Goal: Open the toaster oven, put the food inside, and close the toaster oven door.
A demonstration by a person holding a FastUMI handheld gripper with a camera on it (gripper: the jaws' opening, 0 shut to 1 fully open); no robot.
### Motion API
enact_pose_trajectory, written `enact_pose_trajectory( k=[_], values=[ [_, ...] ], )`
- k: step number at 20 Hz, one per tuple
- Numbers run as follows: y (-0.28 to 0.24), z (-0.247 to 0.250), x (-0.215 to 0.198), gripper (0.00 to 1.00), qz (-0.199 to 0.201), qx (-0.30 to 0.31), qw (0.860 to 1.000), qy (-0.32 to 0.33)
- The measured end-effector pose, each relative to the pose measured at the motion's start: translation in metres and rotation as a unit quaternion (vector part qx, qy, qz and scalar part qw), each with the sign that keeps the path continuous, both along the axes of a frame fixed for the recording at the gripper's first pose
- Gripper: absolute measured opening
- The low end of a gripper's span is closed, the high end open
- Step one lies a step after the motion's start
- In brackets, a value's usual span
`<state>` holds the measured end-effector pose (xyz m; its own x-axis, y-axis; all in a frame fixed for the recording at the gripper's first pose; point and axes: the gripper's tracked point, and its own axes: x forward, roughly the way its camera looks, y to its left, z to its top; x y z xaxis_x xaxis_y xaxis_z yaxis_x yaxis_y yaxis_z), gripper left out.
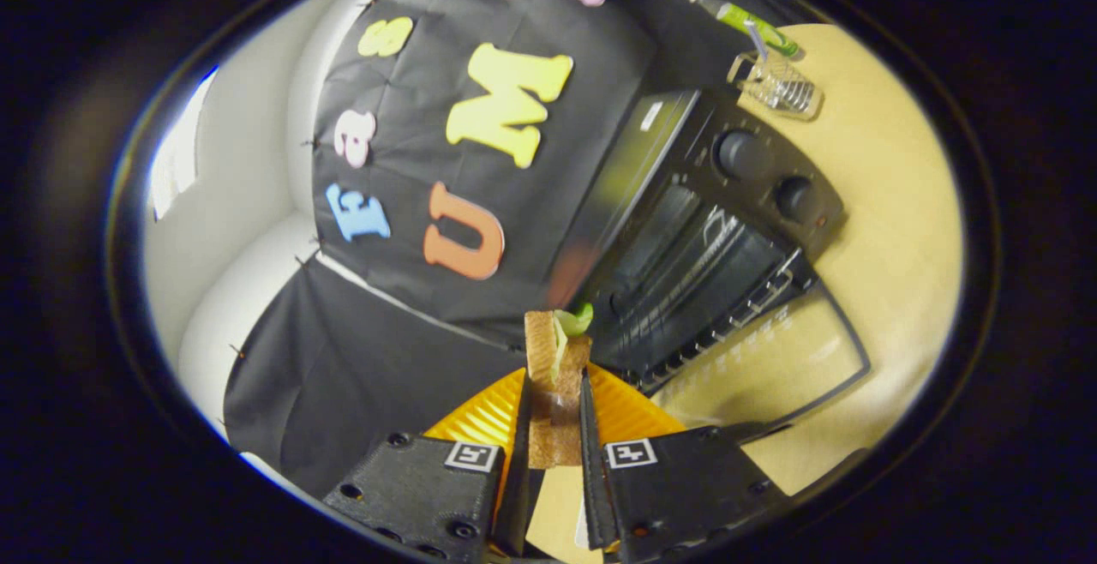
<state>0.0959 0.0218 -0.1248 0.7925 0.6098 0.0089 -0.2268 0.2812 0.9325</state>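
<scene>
Between the gripper's (555, 393) two fingers, a sandwich (555, 375) of toasted bread with a green leaf poking from its far end is clamped on both sides, the fingers closed narrowly against the bread. Beneath it lies an orange ridged plate (480, 418) on the tan wooden table (891, 230). Just beyond the sandwich stands the black toaster oven (686, 230), its glass door (763, 367) dropped flat open on the table and a wire rack visible inside; two round knobs (741, 155) sit beside the opening. Farther off, a clear glass (776, 84) holds a green-handled utensil (746, 20).
</scene>
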Motion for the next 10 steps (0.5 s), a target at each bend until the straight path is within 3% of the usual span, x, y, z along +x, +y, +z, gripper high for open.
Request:
enact_pose_trajectory(
  k=[3, 10],
  values=[
    [-0.009, -0.017, 0.013, 0.32, -0.024, -0.011, 1.0, 0.014],
    [-0.001, -0.051, 0.039, 0.32, -0.057, 0.063, 0.993, 0.082]
  ],
)
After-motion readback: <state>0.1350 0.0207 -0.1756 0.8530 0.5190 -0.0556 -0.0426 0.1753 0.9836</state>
